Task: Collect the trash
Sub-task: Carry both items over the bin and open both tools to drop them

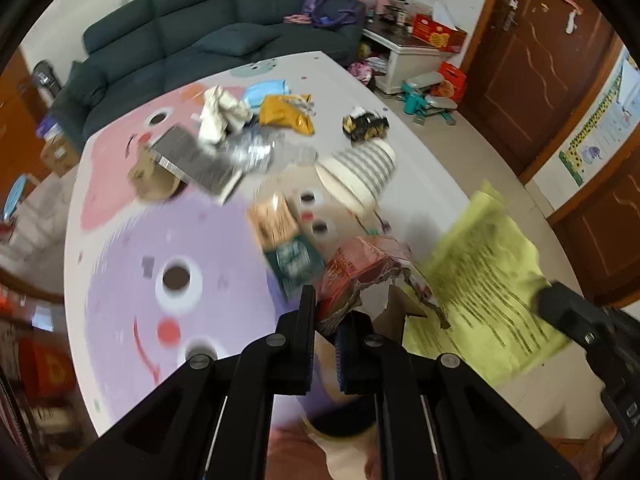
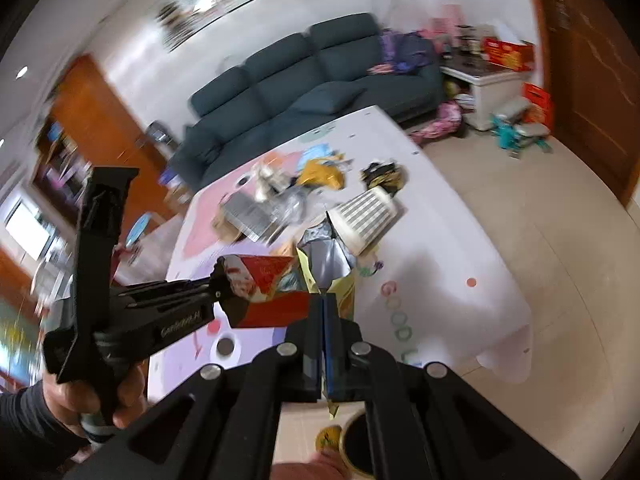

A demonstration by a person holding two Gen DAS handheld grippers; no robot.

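My left gripper point(image 1: 330, 312) is shut on a torn red carton point(image 1: 360, 268) and holds it above the table's near edge; the carton also shows in the right wrist view point(image 2: 268, 292), with the left gripper point(image 2: 222, 280) on it. My right gripper point(image 2: 323, 300) is shut on a yellow-green foil-lined wrapper point(image 2: 326, 256), which shows as a yellow-green sheet point(image 1: 480, 280) in the left wrist view. More trash lies on the table: a striped paper cup point(image 1: 360, 170), a yellow packet point(image 1: 286, 114), crumpled paper point(image 1: 220, 114), a grey box point(image 1: 196, 158).
The table point(image 1: 132, 248) has a pink and purple cartoon cover. A dark sofa point(image 1: 224, 28) stands behind it. A white side cabinet point(image 1: 408, 60) and a brown door point(image 1: 536, 72) are at the right. A dark round bin point(image 2: 358, 444) sits below the grippers.
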